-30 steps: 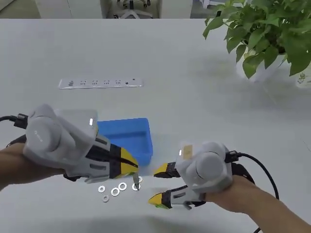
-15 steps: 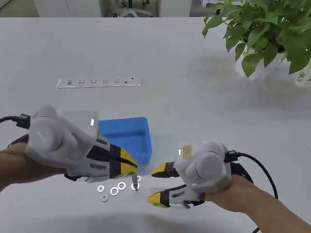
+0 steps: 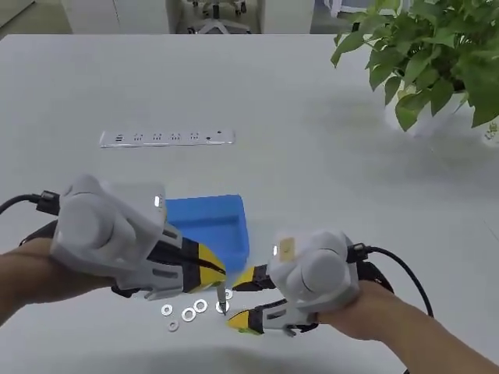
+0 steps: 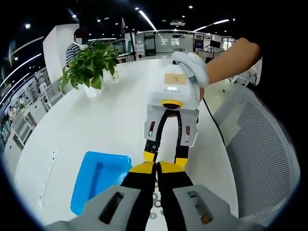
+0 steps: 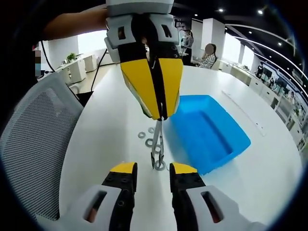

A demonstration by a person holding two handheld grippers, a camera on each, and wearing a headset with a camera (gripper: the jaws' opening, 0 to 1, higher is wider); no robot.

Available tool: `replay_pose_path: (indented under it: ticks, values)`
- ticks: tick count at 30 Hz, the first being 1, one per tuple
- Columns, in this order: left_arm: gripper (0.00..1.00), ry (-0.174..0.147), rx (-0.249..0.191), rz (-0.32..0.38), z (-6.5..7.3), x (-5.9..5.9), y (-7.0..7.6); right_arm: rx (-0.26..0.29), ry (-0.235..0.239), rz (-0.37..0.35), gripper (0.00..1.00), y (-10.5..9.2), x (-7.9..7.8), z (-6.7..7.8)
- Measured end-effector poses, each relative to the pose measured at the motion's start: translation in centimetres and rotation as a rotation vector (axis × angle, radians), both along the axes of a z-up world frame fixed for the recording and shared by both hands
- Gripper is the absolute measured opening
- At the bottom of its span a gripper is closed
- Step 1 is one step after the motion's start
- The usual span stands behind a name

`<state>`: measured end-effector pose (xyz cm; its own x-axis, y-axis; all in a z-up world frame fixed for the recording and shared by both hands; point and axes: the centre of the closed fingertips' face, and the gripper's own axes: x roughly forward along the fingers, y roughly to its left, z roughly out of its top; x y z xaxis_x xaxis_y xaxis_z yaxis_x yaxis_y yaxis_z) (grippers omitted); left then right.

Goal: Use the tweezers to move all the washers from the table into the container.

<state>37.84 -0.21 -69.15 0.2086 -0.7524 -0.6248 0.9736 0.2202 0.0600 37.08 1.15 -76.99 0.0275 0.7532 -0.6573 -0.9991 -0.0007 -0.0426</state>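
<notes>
Left gripper [image 3: 217, 273] sat at lower left of the head view, yellow jaws clamped tight on the tweezers [image 3: 222, 299], which pointed down from the jaw tips to the white table [image 3: 312, 171]. In the right gripper view the tweezers [image 5: 157, 142] hung from the left gripper [image 5: 160, 114] at top centre, tips down at one washer [image 5: 159, 165] lying on the table; could not tell whether the tips pinched it. Right gripper [image 3: 240, 299] was at lower centre-right of the head view, facing the left one, jaws spread apart and grasping nothing, tweezer tips just beside its gap. Other washers [image 3: 188, 314] lay loose in a small cluster on the table, just left of the tweezers and under the left gripper. The blue container [image 3: 204, 220] stood just above that cluster, left of centre, near the washers but apart from them. Power strip [image 3: 166, 138] lay at upper left, well apart. Potted plant [image 3: 425, 54] stood at upper right.
</notes>
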Motion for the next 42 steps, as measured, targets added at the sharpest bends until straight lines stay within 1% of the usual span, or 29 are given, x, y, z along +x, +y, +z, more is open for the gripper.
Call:
replay_pose_path:
  ticks: [3, 12, 14, 18, 21, 28, 34, 42]
  values:
    - [0.05, 0.007, -0.004, 0.012, 0.0, 0.1, 0.0, -0.004, -0.007, 0.019, 0.27, 0.3, 0.1, -0.1]
    - [0.05, 0.012, -0.01, 0.015, -0.1, 0.0, 0.0, -0.009, -0.019, 0.058, 0.22, 1.1, 0.4, -0.4]
    - [0.05, 0.013, -0.012, 0.018, -0.1, 0.0, 0.0, -0.016, -0.026, 0.066, 0.2, 1.2, 0.5, -0.5]
    - [0.05, 0.016, -0.016, 0.027, -0.1, 0.0, 0.2, -0.014, -0.024, 0.074, 0.16, 1.4, 0.4, -0.5]
    - [0.05, 0.016, -0.017, 0.03, -0.1, -0.1, 0.2, -0.023, -0.026, 0.083, 0.13, 1.6, 0.3, -0.6]
    - [0.05, 0.021, -0.024, 0.034, -0.1, -0.3, 0.2, -0.048, -0.023, 0.084, 0.11, 1.5, 0.1, -0.9]
    - [0.05, 0.019, -0.029, 0.034, -0.1, -0.4, 0.0, -0.047, -0.011, 0.069, 0.1, 1.5, 0.1, -0.8]
    - [0.06, 0.004, -0.024, 0.027, 0.0, -0.4, -0.1, -0.037, 0.009, 0.048, 0.09, 1.4, 0.1, -0.8]
